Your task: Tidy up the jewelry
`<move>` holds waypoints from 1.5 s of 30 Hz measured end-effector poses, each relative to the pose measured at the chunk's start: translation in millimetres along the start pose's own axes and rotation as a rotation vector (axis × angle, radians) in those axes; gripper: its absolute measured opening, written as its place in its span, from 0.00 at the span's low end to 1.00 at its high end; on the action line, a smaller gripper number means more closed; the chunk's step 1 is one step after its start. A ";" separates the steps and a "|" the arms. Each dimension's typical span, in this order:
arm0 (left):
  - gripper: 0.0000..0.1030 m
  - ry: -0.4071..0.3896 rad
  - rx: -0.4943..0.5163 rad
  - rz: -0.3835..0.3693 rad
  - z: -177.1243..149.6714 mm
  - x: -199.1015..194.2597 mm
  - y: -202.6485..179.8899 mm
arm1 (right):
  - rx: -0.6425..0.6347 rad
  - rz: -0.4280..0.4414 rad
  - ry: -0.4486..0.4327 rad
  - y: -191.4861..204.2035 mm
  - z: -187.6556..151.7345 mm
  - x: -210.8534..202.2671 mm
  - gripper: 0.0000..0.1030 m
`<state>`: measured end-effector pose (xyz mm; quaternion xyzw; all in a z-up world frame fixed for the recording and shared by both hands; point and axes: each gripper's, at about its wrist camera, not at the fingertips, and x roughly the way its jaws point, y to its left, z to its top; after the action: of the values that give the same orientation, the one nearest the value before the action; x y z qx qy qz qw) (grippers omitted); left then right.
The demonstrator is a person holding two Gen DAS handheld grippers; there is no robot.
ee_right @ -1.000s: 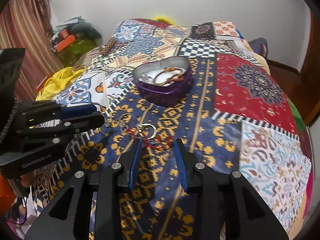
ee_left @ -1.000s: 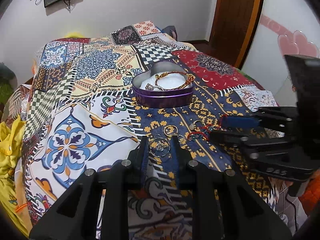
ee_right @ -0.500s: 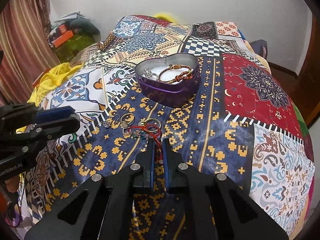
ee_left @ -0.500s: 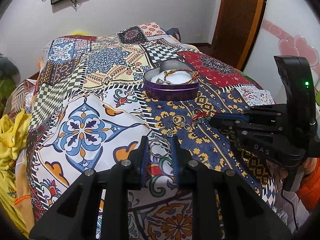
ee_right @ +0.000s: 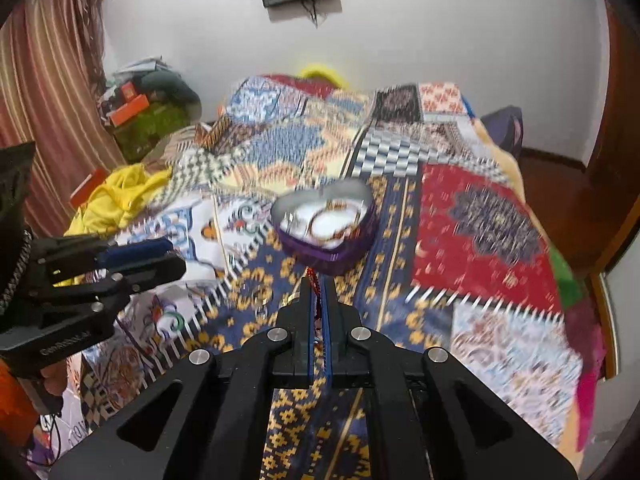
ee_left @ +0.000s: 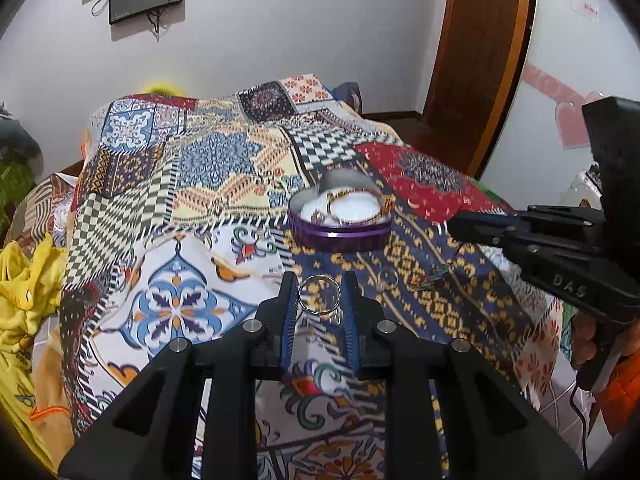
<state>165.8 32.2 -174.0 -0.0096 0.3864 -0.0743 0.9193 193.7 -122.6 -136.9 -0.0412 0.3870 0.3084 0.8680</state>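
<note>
My left gripper (ee_left: 319, 294) is shut on a silver ring (ee_left: 319, 295) and holds it above the patchwork bedspread. My right gripper (ee_right: 318, 294) is shut on a red cord bracelet (ee_right: 315, 280) and holds it lifted; the cord hangs from its tip in the left wrist view (ee_left: 434, 276). The purple heart-shaped tin (ee_left: 340, 234) lies ahead of both, with white padding and a brown bracelet (ee_right: 334, 218) inside. Another ring (ee_left: 389, 279) lies on the blue patch. In the right wrist view the tin (ee_right: 332, 256) is just beyond my fingertips.
The patchwork bedspread (ee_left: 192, 208) covers the whole bed. A yellow cloth (ee_right: 120, 194) lies at its left edge. A wooden door (ee_left: 480, 56) stands at the right, a curtain (ee_right: 44, 92) and clutter at the left. The other gripper's body (ee_right: 80, 280) is low on the left.
Both grippers have lifted off the bedspread with their jewelry and moved toward the tin. The right gripper closed on the red bracelet a second ago.
</note>
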 end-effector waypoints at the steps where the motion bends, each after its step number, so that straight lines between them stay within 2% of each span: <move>1: 0.20 -0.006 -0.002 -0.004 3.0 -0.6 0.1 | -0.001 -0.001 -0.009 0.2 3.5 -1.8 0.03; 14: 0.20 -0.042 0.006 -0.009 32.0 8.0 0.3 | -0.035 -0.028 -0.148 0.1 52.6 -30.1 0.03; 18: 0.20 -0.044 0.000 -0.010 37.6 12.7 1.6 | -0.043 -0.028 -0.164 0.2 57.5 -29.8 0.03; 22: 0.20 -0.038 0.000 -0.019 34.1 15.9 1.6 | -0.038 -0.045 -0.093 -5.5 42.2 -11.9 0.04; 25: 0.20 -0.022 0.006 -0.022 29.3 18.9 0.0 | -0.011 -0.035 0.027 -14.0 20.3 13.2 0.20; 26: 0.20 -0.016 0.009 -0.021 27.3 20.2 -0.6 | 0.001 -0.037 0.058 -16.5 12.3 20.9 0.30; 27: 0.20 -0.011 0.013 -0.018 25.5 21.4 -1.4 | 0.008 -0.039 0.080 -18.4 5.6 26.4 0.36; 28: 0.20 -0.005 0.017 -0.016 23.3 22.9 -1.8 | 0.011 -0.042 0.099 -19.9 -0.5 31.7 0.36; 32: 0.20 0.011 0.019 -0.011 17.9 25.1 -2.5 | -0.009 -0.048 0.180 -18.5 -23.1 49.7 0.36; 39: 0.20 0.019 0.004 -0.004 15.1 25.3 0.5 | -0.114 -0.113 0.138 -5.5 -37.2 43.6 0.35; 40: 0.20 0.019 0.004 -0.005 15.0 25.1 0.7 | -0.112 -0.112 0.132 -6.0 -38.1 42.0 0.33; 42: 0.20 0.020 0.006 -0.002 14.5 24.9 0.2 | -0.102 -0.105 0.128 -8.7 -38.7 41.5 0.16; 44: 0.20 0.020 0.012 -0.001 14.5 24.7 -0.8 | -0.077 -0.088 0.133 -13.0 -36.6 41.2 0.08; 45: 0.20 0.019 0.014 -0.001 14.6 24.1 -1.8 | -0.066 -0.081 0.135 -13.3 -35.8 41.5 0.08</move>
<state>192.6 26.4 -180.7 -0.0026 0.3948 -0.0777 0.9155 199.3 -123.6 -193.0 -0.1063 0.4321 0.2821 0.8499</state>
